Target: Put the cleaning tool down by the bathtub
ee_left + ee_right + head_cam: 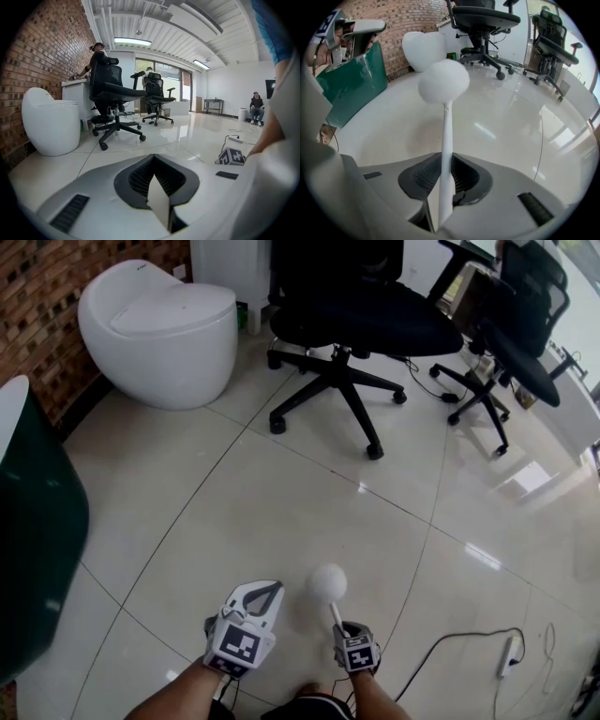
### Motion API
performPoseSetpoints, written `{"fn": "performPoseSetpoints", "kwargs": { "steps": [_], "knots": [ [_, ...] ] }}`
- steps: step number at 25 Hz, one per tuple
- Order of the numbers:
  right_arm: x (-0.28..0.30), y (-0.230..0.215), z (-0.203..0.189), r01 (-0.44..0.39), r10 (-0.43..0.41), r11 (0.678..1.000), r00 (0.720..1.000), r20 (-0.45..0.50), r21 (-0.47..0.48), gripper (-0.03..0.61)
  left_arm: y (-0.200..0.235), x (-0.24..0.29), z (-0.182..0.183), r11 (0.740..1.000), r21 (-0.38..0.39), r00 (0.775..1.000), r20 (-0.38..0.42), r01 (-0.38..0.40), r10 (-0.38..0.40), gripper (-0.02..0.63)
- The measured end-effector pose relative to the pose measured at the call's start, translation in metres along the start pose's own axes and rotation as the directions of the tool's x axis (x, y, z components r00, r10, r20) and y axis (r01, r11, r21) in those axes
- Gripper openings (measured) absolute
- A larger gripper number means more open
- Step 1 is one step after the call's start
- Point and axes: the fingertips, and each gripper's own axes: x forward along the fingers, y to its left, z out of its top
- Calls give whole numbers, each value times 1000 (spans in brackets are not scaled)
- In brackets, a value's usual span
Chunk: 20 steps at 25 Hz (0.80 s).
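The cleaning tool (pixel 328 584) is a white brush with a round head on a thin white stick. My right gripper (pixel 345 627) is shut on the stick, with the head pointing up and away over the pale tiled floor. In the right gripper view the stick (pixel 446 140) runs straight between the ribbed pads and the round head (pixel 443 80) stands above them. The dark green bathtub (pixel 42 512) with its white rim stands at the far left, well apart from both grippers. My left gripper (pixel 270 587), beside the right one, is shut with nothing in it; its pads meet (pixel 157 180).
A white egg-shaped toilet (pixel 164 329) stands by the brick wall behind the tub. Two black office chairs (pixel 361 320) (pixel 516 343) stand at the back. A power strip and its cable (pixel 509 655) lie on the floor at the lower right. A person (pixel 256 101) sits far off.
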Motion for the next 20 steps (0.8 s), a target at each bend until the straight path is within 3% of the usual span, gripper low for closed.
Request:
{"fn": "performPoseSetpoints", "kwargs": {
  "steps": [4, 9, 15, 20],
  "knots": [
    [-32, 1, 37, 10, -10, 1000, 998, 65, -11, 94, 11, -14, 3, 999, 33, 999, 8, -33, 32, 5],
    [-98, 18, 72, 7, -3, 999, 997, 80, -50, 94, 20, -62, 29, 995, -18, 995, -15, -97, 97, 5],
    [-188, 44, 127, 11, -3, 996, 996, 87, -86, 94, 49, -120, 121, 992, 37, 993, 31, -119, 118, 5],
    [-270, 75, 196, 25, -9, 991, 993, 119, -129, 94, 79, -203, 176, 977, -20, 976, 29, -214, 215, 5]
  ]
}}
